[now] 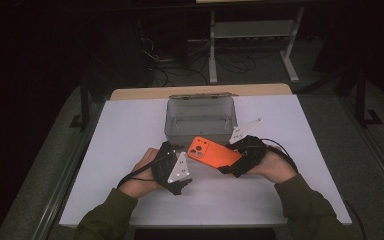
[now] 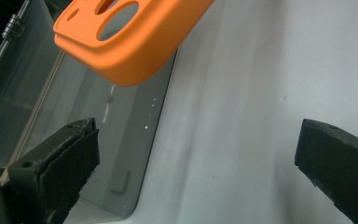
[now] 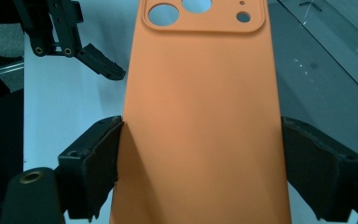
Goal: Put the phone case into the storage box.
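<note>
High view: right gripper (image 1: 228,169) grips orange case (image 1: 213,151), seemingly level.

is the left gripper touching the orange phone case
Apart. In the left gripper view the left gripper stands open on bare table, with the orange phone case well above its jaws.

Dim lab or test room, white-topped desk (image 1: 130,150) on a metal frame, loose cables (image 1: 180,65) across grey floor, white metal stand (image 1: 252,30) behind, dark surroundings
</note>
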Motion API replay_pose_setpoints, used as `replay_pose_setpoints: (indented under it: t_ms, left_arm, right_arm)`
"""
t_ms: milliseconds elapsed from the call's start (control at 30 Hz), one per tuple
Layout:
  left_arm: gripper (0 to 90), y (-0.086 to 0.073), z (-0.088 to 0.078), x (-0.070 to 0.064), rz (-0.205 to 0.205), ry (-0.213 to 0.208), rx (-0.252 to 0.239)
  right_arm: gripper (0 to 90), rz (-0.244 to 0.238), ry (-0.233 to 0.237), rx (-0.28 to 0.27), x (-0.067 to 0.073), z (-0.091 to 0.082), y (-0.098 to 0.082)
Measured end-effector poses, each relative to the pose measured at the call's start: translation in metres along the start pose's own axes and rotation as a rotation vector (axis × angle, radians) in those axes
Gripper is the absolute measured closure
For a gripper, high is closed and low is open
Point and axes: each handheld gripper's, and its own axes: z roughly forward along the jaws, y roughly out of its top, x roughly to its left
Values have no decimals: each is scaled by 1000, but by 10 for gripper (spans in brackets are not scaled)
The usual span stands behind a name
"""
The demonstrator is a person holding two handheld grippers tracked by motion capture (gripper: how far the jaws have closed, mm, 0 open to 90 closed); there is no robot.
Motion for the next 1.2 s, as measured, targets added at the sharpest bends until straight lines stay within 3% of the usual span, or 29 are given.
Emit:
replay_pose_setpoints:
  t_ms: [500, 667, 1200]
  left_arm:
    - [0, 1, -1, -6, 101, 67, 6]
    - [0, 1, 0, -8, 165, 88, 29]
    - [0, 3, -1, -14, 299, 148, 63]
  right_arm:
    - [157, 2, 0, 1, 0, 0, 0]
    - [157, 2, 1, 3, 0, 0, 0]
    - [157, 3, -2, 7, -1, 0, -1]
